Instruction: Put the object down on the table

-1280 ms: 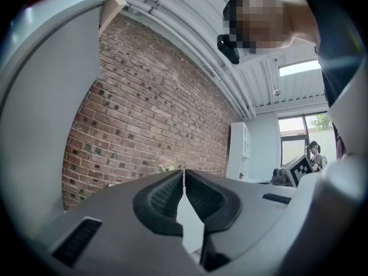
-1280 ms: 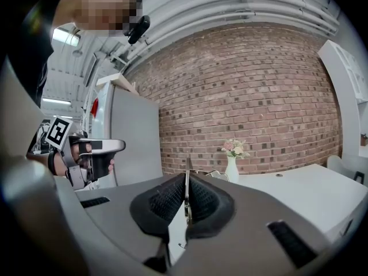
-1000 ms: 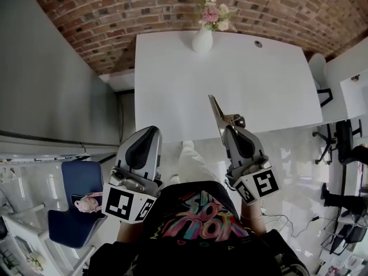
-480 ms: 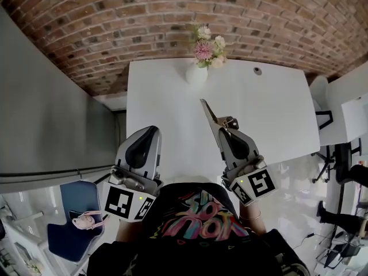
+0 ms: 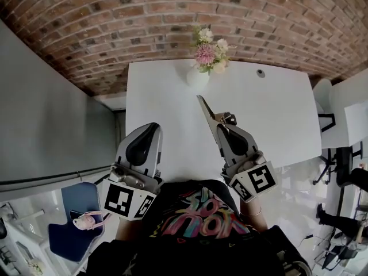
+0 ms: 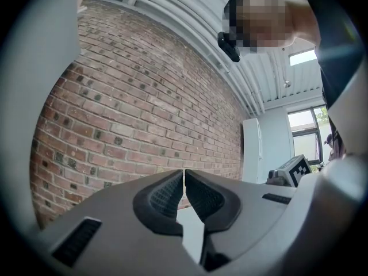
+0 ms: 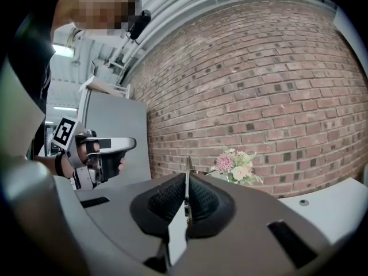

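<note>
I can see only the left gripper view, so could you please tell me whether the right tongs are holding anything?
Observer: Yes. The right tongs are shut on a thin flat metal object, clamped edge-up.
Operator: Thank you. Where is it pointing?
Observer: In the head view it sticks out over the white table, roughly toward the far edge.
Operator: Is anything standing there?
Observer: A white vase of flowers stands at that far edge, by the brick wall.
</note>
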Demonstrator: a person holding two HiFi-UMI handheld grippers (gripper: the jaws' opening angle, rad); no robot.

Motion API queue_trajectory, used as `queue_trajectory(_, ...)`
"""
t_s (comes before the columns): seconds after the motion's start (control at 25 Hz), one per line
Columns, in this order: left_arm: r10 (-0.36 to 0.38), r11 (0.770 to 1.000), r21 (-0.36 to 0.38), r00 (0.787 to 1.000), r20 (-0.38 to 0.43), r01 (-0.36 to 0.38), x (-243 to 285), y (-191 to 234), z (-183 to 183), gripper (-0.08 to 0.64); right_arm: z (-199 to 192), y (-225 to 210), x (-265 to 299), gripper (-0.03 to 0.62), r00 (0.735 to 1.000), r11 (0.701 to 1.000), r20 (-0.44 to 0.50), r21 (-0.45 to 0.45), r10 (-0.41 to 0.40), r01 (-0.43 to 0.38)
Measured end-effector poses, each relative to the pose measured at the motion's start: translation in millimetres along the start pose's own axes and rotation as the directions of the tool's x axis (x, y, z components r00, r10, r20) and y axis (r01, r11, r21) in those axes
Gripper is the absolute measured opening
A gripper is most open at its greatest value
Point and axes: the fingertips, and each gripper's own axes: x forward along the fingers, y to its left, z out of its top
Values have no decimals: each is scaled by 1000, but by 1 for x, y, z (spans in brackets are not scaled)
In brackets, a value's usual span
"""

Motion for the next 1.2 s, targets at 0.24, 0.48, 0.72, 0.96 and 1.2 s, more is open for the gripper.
queue_trajectory(0.24, -14, 1000, 1, 1000, -2, 14, -5, 5, 9, 32, 7, 9, 4, 18, 1000, 1000, 7, 21, -5, 5)
queue_trajectory(0.48, -26, 1000, -7, 1000, -13, 26, -10, 7, 5, 32, 2, 13, 11, 18, 1000, 999, 2, 46, -11, 10)
queue_trajectory(0.72, -47, 999, -18, 998, -37, 46, -8, 6, -4, 32, -2, 11, 12, 18, 1000, 998, -4, 63, -20, 21)
queue_trajectory(0.96, -83, 996, -38, 994, -70, 81, -1, -1, -19, 32, -20, 6, 15, 18, 999, 998, -51, 62, -15, 18)
queue_trajectory(1.2, -107, 992, -84, 988, -116, 98, 4, -4, -42, 32, -52, 4, 21, 20, 992, 997, -125, 71, 14, -6)
